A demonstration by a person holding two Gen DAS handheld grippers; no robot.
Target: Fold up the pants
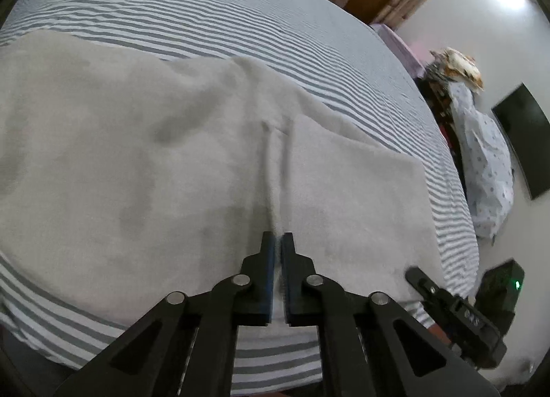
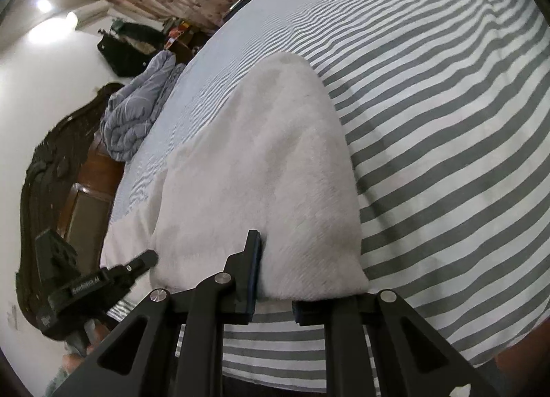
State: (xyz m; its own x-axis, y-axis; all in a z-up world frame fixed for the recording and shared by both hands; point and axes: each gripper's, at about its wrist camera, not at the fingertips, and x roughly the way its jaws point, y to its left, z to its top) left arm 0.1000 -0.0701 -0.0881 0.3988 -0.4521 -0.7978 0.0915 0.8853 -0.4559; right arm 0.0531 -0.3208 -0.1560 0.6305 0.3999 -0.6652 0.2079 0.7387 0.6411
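On the bed: the striped sheet (image 1: 240,18) ran grey and white under everything, and the pants (image 1: 154,156), pale and fleecy, lay spread across its near side, reaching almost to the near edge where I stood.
Pants, handling: I judged them soft, limp and light, a thick pile that would sag and drape from any pinch; not fragile, and not likely to slip from my pads, but prone to bunching.
Where to hold: I judged the near hem best, one pinch at each end of the near edge, so the cloth would lift as one straight line.
My left gripper (image 1: 277,242): its jaws stood all but shut, pinched on a ridge of the pants, with a thin sliver of cloth showing between the blue pads.
My right gripper (image 2: 271,259): its jaws were narrowed onto a thick fold of the pants near the corner; the cloth hid one finger.
Left wrist view alone: it showed the broad spread, a raised seam-like crease running away from my pads, and a folded-over panel on the right.
Right wrist view alone: it showed the narrower end as a rounded strip, a crumpled quilt (image 2: 137,108) beyond it, and the dark carved headboard (image 2: 51,170).
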